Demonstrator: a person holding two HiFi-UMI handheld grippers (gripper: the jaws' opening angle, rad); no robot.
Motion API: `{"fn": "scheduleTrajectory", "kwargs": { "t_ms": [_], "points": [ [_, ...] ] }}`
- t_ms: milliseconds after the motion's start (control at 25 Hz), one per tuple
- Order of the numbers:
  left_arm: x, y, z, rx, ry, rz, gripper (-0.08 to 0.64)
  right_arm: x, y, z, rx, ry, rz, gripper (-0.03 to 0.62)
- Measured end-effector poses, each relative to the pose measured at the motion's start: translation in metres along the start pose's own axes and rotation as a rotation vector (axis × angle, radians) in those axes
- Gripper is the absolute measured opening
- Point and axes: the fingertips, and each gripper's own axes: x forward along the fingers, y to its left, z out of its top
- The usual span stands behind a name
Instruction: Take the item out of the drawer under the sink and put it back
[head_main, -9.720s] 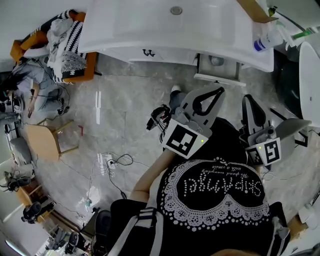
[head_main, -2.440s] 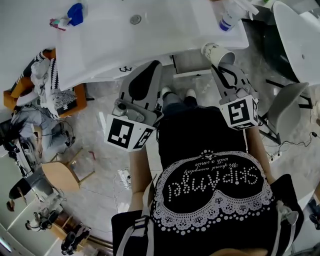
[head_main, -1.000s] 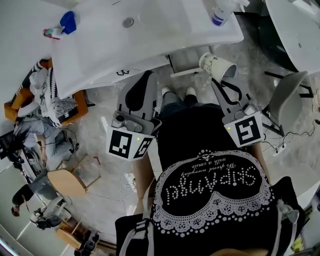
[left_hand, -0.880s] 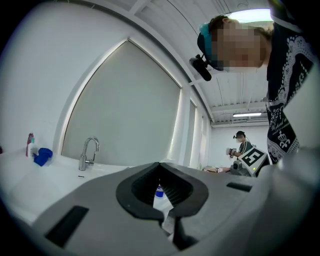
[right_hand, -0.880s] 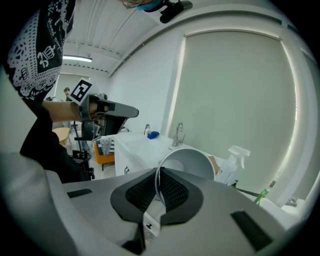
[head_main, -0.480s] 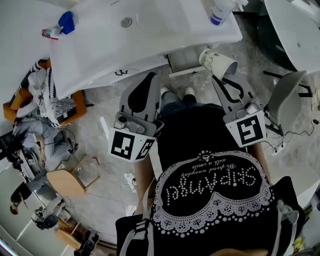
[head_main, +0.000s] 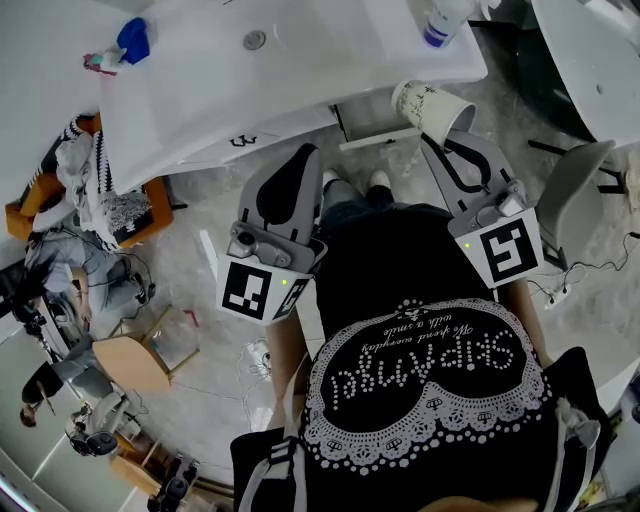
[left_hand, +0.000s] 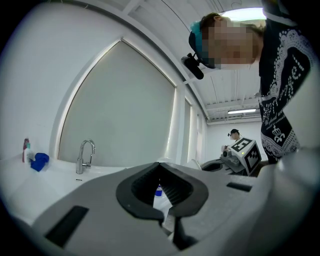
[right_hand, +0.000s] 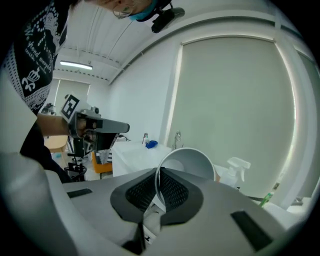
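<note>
- Setting: washroom mock-up inside a shared work/recording room.
- White sink counter (head_main: 330, 70) with drain (head_main: 254, 40), tap (left_hand: 85, 154) and spray bottle (head_main: 441, 22).
- Marble-look tile floor (head_main: 200, 200) with loose cables (head_main: 255, 355) and a wooden chair (head_main: 125, 362).
- Second person (head_main: 70, 265) seated among equipment.
- Strip ceiling lights (left_hand: 241, 111).

Floor (head_main: 185, 280): grey marble-look tile, loose cables (head_main: 252, 352) trailing across it. Furniture: long white worktop (head_main: 200, 100) with chrome tap (left_hand: 85, 156); orange armchair (head_main: 152, 210) heaped with striped textiles; pale wooden chair (head_main: 125, 365); white moulded chair (head_main: 572, 195). Walls white, an arched pale panel (left_hand: 120, 120) behind the tap; ceiling strip light (left_hand: 241, 111) lit.
</note>
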Motion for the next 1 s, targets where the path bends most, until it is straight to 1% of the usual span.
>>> {"fn": "scheduleTrajectory", "kwargs": {
  "t_ms": [80, 120, 400, 520, 1000],
  "points": [
    [0.0, 0.003, -0.001, -0.016, -0.002, 0.001, 0.005, 0.001, -0.003, 0.006, 0.035, -0.029, 0.002, 0.023],
    [0.0, 0.005, -0.001, -0.024, -0.003, 0.003, 0.003, 0.002, -0.004, 0.008, 0.035, -0.036, 0.004, 0.023],
    [-0.006, 0.016, -0.002, -0.06, -0.015, 0.034, 0.004, 0.004, -0.003, 0.01, 0.008, -0.04, 0.009, 0.023],
    [-0.006, 0.018, 0.0, -0.075, -0.028, 0.033, 0.004, 0.004, -0.001, 0.009, 0.004, -0.031, 0.015, 0.023],
    [-0.005, 0.017, 0.002, -0.085, -0.026, 0.028, 0.004, 0.006, 0.0, 0.01, 0.001, -0.032, 0.022, 0.023]
  ]
}}
